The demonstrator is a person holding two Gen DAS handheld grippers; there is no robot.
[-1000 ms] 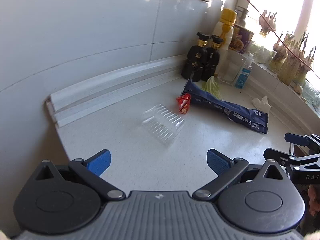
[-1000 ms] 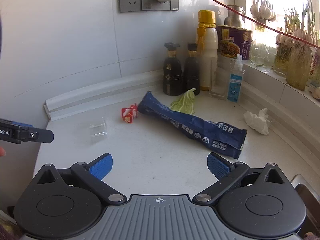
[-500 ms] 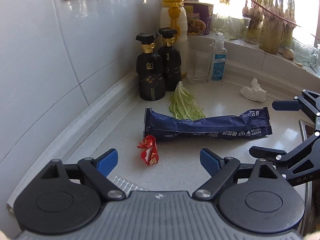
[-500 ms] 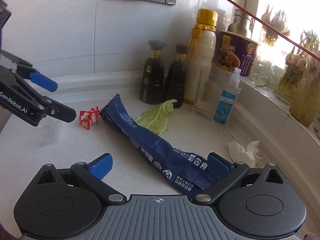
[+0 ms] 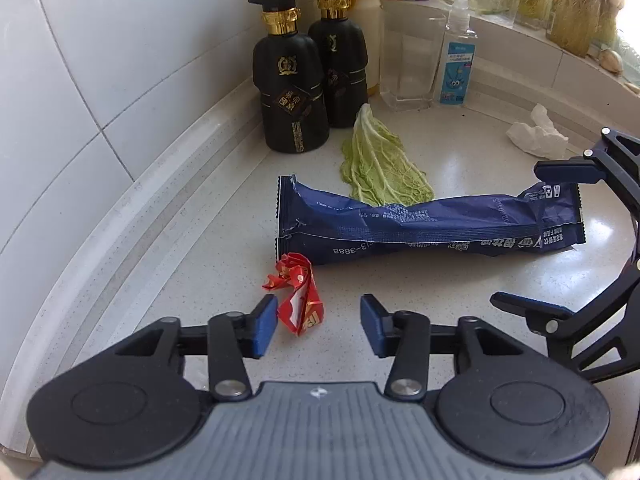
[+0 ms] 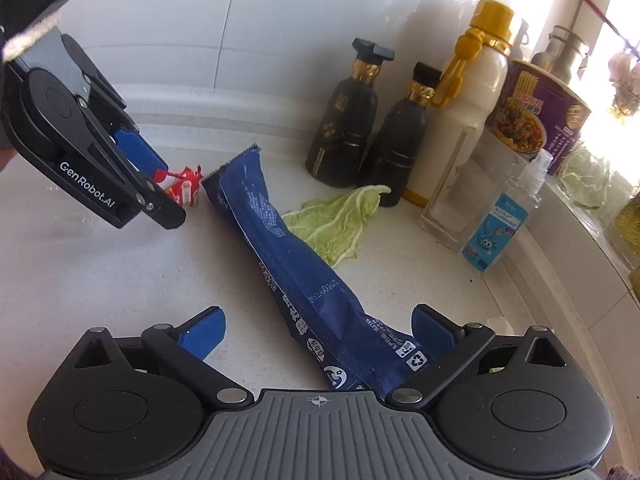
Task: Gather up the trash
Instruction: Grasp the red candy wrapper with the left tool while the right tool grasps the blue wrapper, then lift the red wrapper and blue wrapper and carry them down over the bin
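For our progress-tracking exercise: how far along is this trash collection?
Nothing looks collected yet. In hand: the open left gripper brackets the crumpled red wrapper; the open right gripper straddles the long blue plastic packet. Left: green cabbage leaf, crumpled white tissue.

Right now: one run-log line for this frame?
stage: reach | left gripper: open around red wrapper | right gripper: open around blue package end | counter: nothing lifted

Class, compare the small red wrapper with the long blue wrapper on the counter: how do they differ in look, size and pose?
The red wrapper is crumpled into a small wad; the blue wrapper is far longer and lies stretched out flat. The red wrapper sits between the fingers of the open left tool; the blue wrapper's end lies between those of the open right tool. Both rest on the counter, ungripped.
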